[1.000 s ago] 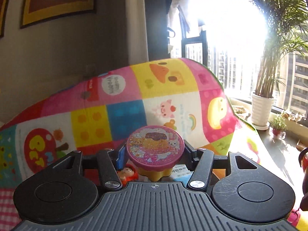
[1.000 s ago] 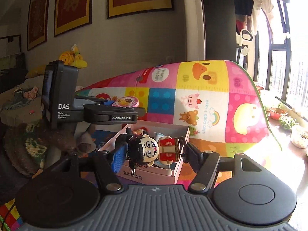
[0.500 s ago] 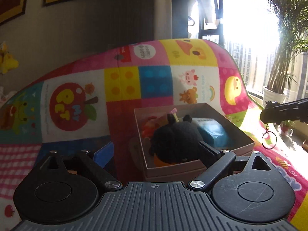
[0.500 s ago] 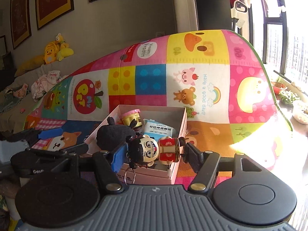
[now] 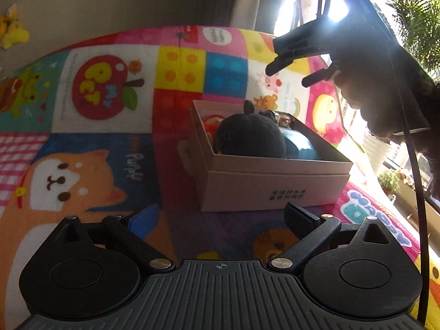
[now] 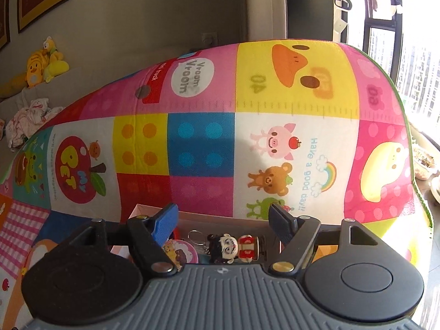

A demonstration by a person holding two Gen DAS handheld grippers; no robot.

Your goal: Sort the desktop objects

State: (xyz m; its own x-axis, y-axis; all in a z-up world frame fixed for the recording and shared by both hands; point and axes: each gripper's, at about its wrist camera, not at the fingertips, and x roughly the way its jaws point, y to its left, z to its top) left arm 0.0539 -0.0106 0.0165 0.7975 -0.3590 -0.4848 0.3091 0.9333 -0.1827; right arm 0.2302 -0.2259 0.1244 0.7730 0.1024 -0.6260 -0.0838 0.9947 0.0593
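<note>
A pale cardboard box (image 5: 261, 187) stands on the colourful play mat (image 5: 82, 165). A black plush toy (image 5: 250, 137) and a blue packet (image 5: 299, 145) lie in it. My left gripper (image 5: 221, 217) sits low in front of the box, its jaws opening wide with nothing between them. My right gripper (image 5: 288, 75) hovers over the box, held by a hand. In the right wrist view its jaws (image 6: 222, 220) are opening. Beneath them the big-headed figurine keychain (image 6: 233, 249) lies in the box beside the pink-lidded tin (image 6: 180, 253), and neither pad touches it.
The mat (image 6: 200, 148) curves up behind the box against a grey wall. Bright windows and a potted palm (image 5: 418, 27) are at the right. Yellow plush toys (image 6: 41, 66) and clothes lie on a sofa at the left. A cable (image 5: 415, 165) hangs from the right gripper.
The left gripper let go of the pink-lidded tin, opened wide and drew back and down from the box. The right gripper moved over the box and opened; the figurine dropped in.
</note>
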